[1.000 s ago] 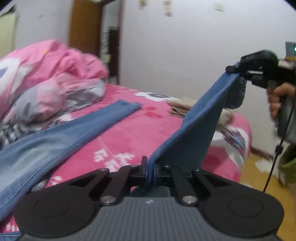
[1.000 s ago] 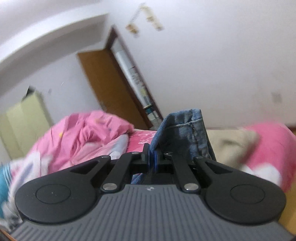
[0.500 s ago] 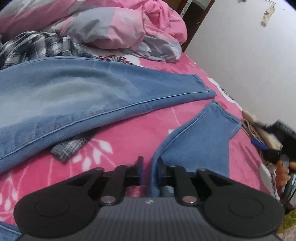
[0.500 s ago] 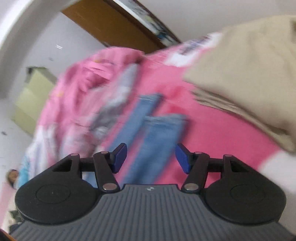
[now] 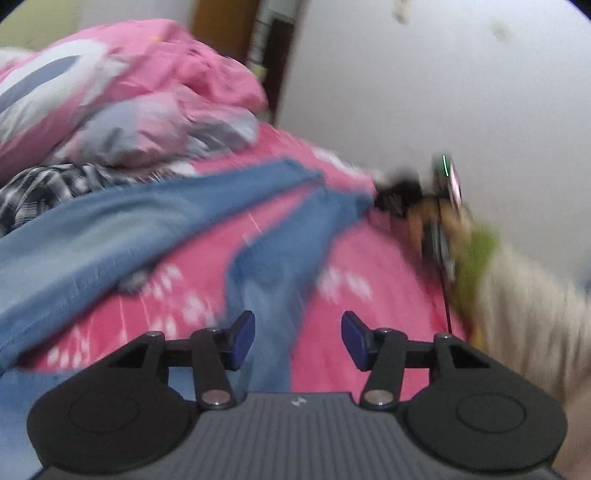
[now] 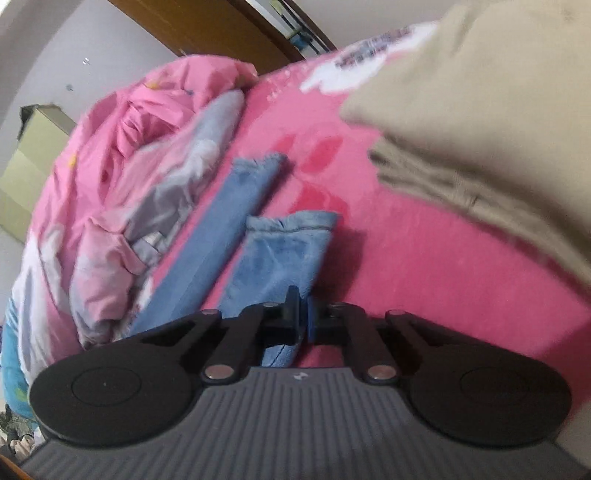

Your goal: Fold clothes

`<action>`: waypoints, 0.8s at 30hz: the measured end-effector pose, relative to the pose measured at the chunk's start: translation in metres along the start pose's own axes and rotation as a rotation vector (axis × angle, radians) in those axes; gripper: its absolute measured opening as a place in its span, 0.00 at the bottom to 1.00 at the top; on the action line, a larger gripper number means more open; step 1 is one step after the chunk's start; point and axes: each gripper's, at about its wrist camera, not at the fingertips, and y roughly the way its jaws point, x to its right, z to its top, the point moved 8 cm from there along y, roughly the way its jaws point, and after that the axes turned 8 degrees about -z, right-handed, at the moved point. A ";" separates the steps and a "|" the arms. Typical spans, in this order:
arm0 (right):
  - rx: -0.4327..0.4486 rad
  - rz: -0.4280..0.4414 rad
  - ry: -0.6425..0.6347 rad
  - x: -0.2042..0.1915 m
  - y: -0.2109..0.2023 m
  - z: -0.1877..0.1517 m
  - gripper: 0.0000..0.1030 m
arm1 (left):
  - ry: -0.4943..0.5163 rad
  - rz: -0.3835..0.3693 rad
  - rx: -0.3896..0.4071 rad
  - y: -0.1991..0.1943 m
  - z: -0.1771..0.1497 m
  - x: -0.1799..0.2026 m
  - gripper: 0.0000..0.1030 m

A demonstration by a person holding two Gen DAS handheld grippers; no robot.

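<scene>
Blue jeans [image 5: 110, 236] lie spread on the pink bed, their two legs pointing away from me. My left gripper [image 5: 297, 339] stands open just above the near leg [image 5: 280, 254], and nothing is between its blue pads [image 5: 243, 338]. In the right wrist view both legs run forward, the near one [image 6: 280, 254] ending in a hem a short way ahead. My right gripper [image 6: 303, 318] is shut, with the right edge of that leg running into its fingers. In the blurred left wrist view the right gripper [image 5: 397, 195] sits at the far end of that leg.
A rumpled pink and grey quilt [image 5: 129, 92] is heaped along the left of the bed [image 6: 424, 280], with a plaid shirt [image 5: 44, 184] beside it. Folded beige garments [image 6: 480, 110] are stacked at the right. A hand [image 5: 419, 221] holds the right gripper. A wooden door [image 5: 221, 29] stands behind.
Both grippers let go of the lifted jeans leg and it dropped flat on the bed. My left gripper has opened wide and tilted up. My right gripper, open half a second ago, has shut at that leg's edge.
</scene>
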 end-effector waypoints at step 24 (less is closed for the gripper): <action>0.237 0.042 -0.144 0.001 -0.245 0.090 0.02 | 0.357 0.148 0.033 -0.033 -0.066 0.073 0.61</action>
